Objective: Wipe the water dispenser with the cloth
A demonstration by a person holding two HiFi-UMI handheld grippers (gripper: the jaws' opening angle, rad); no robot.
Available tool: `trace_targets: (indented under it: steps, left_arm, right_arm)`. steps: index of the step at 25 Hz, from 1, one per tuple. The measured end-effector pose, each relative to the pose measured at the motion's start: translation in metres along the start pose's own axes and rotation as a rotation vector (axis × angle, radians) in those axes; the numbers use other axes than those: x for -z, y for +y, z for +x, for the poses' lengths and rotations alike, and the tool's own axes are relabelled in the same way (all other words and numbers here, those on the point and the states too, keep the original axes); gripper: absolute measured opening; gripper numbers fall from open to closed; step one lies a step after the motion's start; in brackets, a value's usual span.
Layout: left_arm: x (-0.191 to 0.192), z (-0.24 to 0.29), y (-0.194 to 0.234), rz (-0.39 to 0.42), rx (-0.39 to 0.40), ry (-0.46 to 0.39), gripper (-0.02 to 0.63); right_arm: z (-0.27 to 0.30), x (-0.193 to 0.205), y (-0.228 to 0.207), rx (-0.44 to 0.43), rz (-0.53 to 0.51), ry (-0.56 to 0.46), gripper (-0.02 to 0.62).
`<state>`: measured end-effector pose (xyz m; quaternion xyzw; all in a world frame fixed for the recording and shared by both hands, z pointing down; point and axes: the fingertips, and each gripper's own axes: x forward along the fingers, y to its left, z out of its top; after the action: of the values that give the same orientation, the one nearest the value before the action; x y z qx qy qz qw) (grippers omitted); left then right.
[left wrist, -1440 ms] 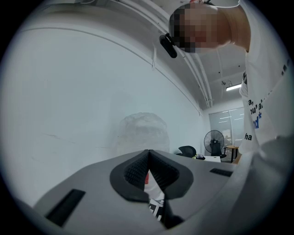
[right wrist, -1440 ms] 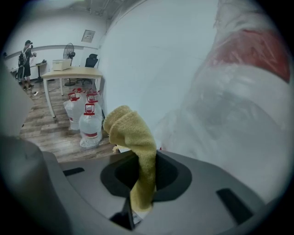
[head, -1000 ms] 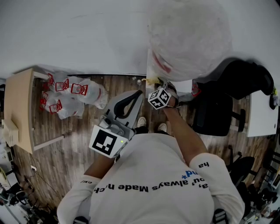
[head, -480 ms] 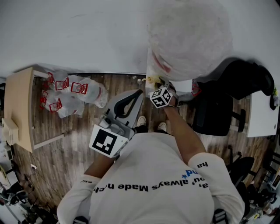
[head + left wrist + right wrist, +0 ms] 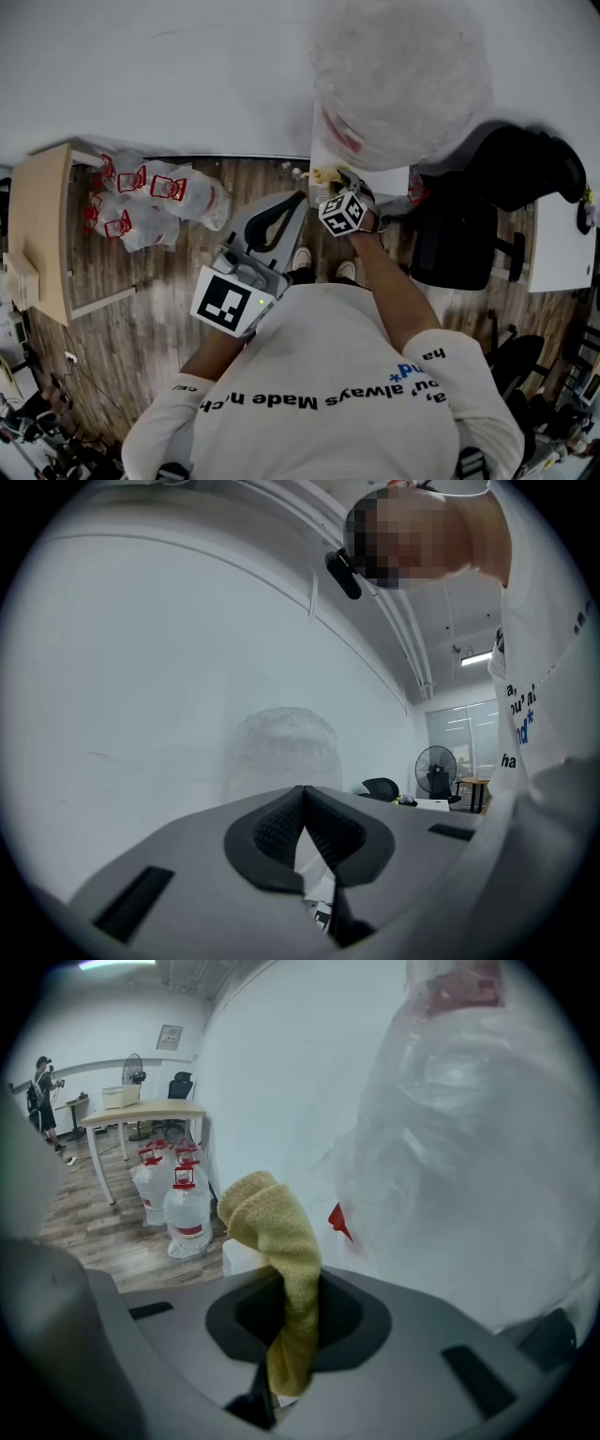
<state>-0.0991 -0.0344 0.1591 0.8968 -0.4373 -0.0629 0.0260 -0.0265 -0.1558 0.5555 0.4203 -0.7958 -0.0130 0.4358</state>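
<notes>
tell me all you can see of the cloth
The cloth is yellow, fuzzy, terry-like fabric, bunched into a thick folded strip. The right gripper is shut on its middle. One end hangs below the grip; the other stands up and curls over, close to the dispenser. Whether it touches the dispenser can't be told.

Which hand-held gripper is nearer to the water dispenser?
Right. The right hand-held gripper, shut on the yellow cloth, is right at the front of the water dispenser; the left hand-held gripper, shut and empty, sits farther back, near the person's chest.
</notes>
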Motion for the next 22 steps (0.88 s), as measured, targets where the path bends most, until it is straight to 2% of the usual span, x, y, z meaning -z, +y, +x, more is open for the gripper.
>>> trace_targets:
  steps: [22]
  left_arm:
    - [0.001, 0.005, -0.012, 0.002, 0.002, -0.003, 0.018]
  right_arm:
    - [-0.012, 0.013, 0.016, -0.043, 0.021, 0.001, 0.054]
